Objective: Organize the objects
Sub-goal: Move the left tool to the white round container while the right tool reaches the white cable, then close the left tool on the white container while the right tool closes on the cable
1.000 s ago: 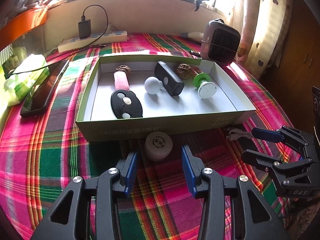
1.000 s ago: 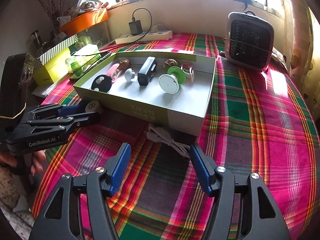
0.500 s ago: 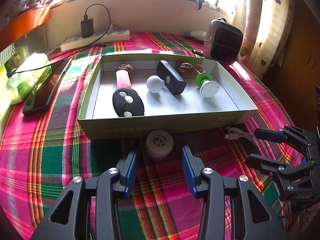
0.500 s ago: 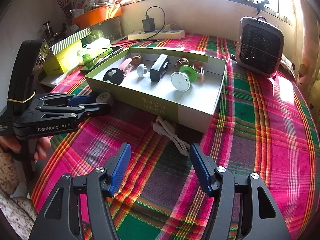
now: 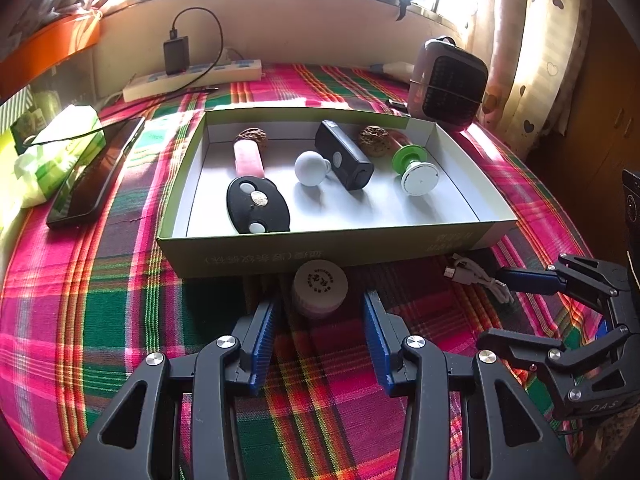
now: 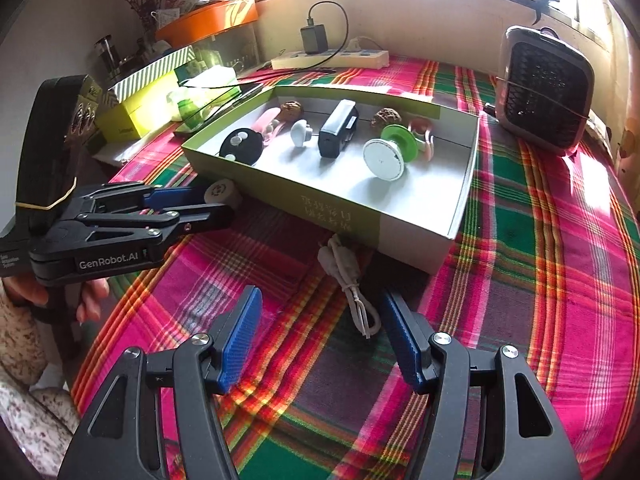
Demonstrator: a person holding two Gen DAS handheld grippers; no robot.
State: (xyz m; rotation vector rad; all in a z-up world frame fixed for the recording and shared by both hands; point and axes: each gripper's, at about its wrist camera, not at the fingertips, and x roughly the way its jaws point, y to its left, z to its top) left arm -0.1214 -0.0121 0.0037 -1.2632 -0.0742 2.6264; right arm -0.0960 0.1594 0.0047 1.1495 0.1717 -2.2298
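Plaid-clothed bench (image 5: 100, 304) carries green tray (image 5: 320, 252). Round white jar (image 5: 319, 288) sits just before tray's front wall, ahead of left gripper (image 5: 320, 332), fingers wide, nothing held, same as a second ago. Right gripper (image 6: 320, 344) has edged closer to coiled white cable (image 6: 348, 276); fingers wide, empty.

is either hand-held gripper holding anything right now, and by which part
Nothing is held. The left hand-held gripper stands open before the small round white jar; the right hand-held gripper open over the white cable.

Left gripper (image 5: 320, 316) angled downward, jaws apart, nothing pinched. Right gripper (image 6: 320, 320) likewise: tilted down, jaws wide.
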